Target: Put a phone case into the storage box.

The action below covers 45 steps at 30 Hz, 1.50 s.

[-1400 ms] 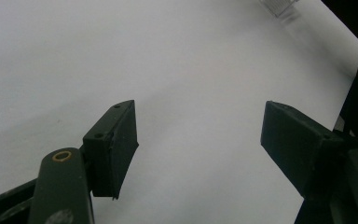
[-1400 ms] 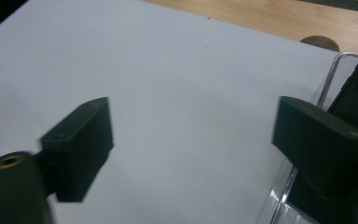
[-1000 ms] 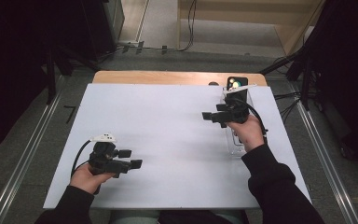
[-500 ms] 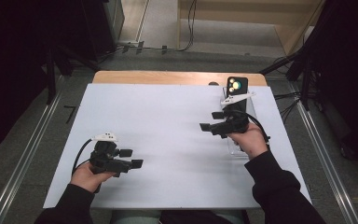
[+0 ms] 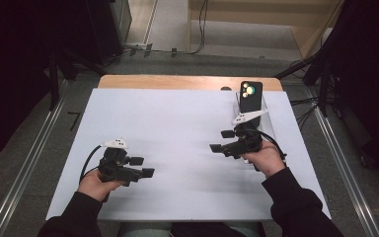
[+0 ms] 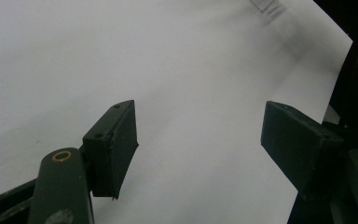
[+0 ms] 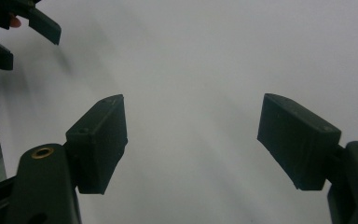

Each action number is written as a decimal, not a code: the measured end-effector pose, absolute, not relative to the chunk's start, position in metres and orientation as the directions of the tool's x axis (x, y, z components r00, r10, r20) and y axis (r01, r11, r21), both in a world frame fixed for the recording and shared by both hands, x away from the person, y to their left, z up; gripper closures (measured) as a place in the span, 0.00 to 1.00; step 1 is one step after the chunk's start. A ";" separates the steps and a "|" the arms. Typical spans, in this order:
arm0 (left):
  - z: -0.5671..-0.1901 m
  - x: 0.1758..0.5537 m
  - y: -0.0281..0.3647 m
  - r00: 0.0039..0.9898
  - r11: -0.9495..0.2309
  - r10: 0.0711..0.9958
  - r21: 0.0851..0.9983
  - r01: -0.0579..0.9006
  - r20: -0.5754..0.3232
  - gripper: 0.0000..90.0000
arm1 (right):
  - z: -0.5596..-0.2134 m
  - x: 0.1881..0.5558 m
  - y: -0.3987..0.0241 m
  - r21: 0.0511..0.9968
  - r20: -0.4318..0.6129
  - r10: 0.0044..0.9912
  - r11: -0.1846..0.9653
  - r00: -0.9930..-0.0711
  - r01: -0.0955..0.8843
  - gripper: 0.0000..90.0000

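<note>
Overhead, a person sits at a white bench with a hand-held gripper in each hand, forearms in dark sleeves coming in from the bottom edge. A black phone stands upright at the far right of the bench, its back with three camera lenses facing the viewer. It sits in a clear plastic stand that runs from the phone back toward the person.

The right hand-held gripper is held just beside the near end of that stand, on its left, well short of the phone. Its jaws point toward the middle of the bench and stand apart, holding nothing. The right hand wraps the handle from behind. In the right gripper view, the same hand-held gripper shows two black jaws spread wide over bare white surface, with nothing between them.

The left hand-held gripper is at the near left of the bench, well apart from the phone and stand. The left hand holds it low, jaws pointing right and open, a cable looping from its back. In the left gripper view, its jaws are also wide apart and empty above the white surface.

A strip of bare wood shows along the far edge of the bench
</note>
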<state>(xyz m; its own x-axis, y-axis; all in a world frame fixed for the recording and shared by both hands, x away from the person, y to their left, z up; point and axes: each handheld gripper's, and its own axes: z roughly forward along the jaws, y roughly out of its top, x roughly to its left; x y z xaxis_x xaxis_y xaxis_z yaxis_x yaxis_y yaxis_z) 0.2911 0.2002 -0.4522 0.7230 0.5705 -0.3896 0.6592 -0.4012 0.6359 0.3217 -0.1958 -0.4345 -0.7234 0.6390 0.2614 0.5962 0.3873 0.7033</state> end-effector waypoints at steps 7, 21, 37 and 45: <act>-0.452 0.291 0.198 0.730 -0.409 0.560 0.635 0.655 -0.392 0.30 | -0.441 0.309 -0.198 0.685 0.258 0.629 0.416 -0.733 0.598 0.24; -0.452 0.288 0.194 0.744 -0.419 0.542 0.642 0.642 -0.391 0.30 | -0.451 0.287 -0.213 0.659 0.286 0.627 0.420 -0.724 0.624 0.23; -0.454 0.277 0.199 0.754 -0.427 0.528 0.644 0.634 -0.391 0.30 | -0.461 0.269 -0.227 0.621 0.302 0.645 0.425 -0.702 0.658 0.22; -0.455 0.274 0.201 0.755 -0.430 0.528 0.644 0.633 -0.389 0.30 | -0.465 0.260 -0.237 0.622 0.301 0.653 0.418 -0.695 0.662 0.22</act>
